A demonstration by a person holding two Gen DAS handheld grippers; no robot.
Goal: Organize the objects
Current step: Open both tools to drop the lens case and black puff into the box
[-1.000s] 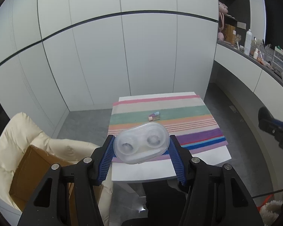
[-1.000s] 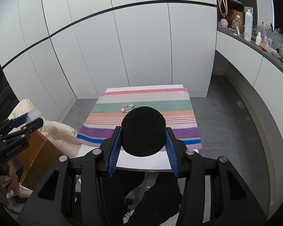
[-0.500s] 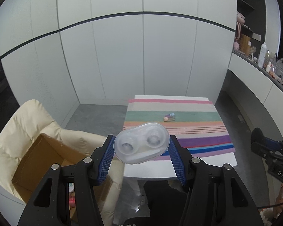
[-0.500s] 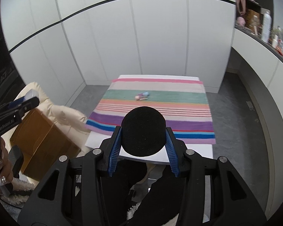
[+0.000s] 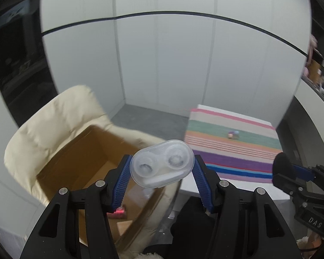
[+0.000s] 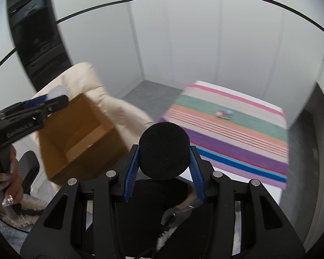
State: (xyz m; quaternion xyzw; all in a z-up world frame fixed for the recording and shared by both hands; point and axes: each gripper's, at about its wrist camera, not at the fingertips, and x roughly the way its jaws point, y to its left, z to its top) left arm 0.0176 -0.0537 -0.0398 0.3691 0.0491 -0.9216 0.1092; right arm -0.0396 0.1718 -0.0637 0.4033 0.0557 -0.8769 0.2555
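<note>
Lens case (image 5: 162, 166) clamped in left gripper (image 5: 161, 180).

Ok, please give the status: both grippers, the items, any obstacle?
Left gripper shut on lens case. Right gripper shut on black sponge. Open box on the chair, below left. Nothing in the way.

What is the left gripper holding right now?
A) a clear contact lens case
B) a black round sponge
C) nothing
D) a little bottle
A: the left gripper has its blue fingers closed on the clear contact lens case, while the black round sponge sits in the right gripper.
</note>
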